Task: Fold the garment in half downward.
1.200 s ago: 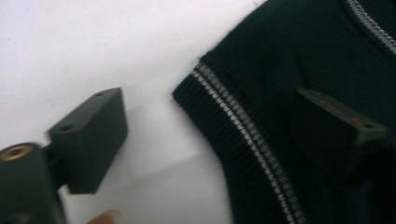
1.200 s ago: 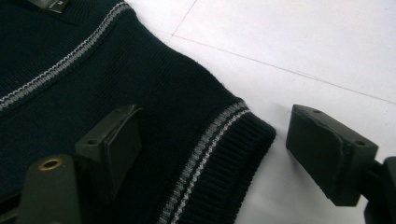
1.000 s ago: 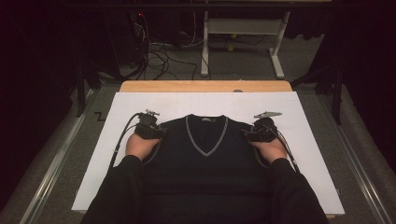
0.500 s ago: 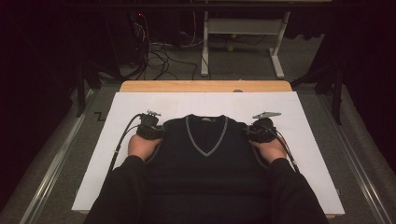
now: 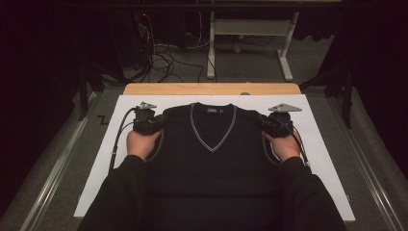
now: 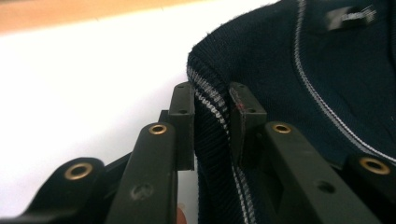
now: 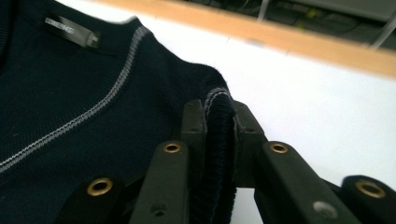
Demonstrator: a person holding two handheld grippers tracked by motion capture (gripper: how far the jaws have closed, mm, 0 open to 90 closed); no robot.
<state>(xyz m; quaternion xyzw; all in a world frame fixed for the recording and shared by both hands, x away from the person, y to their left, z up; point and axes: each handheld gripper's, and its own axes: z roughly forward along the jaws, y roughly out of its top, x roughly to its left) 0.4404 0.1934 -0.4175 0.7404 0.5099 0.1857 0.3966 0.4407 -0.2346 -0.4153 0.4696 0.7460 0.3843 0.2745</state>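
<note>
Each hand-held gripper (left (image 5: 153,120), right (image 5: 269,120)) has just closed on the vest's (image 5: 211,154) shoulder; white board (image 5: 327,159) beneath.

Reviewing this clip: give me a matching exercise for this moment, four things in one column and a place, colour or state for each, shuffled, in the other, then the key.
Column one:
1. left tool
2. right tool
3. sleeveless V-neck sweater
4. white sheet

Column two:
A. dark navy with grey-striped trim
B. covers the table under the garment
C. pads pinch the striped armhole edge at the high view's left shoulder
D. pads pinch the folded armhole edge at the high view's right shoulder

Pairs: 1-C, 2-D, 3-A, 4-B. Both tools' jaws have just been closing on that fabric.
</note>
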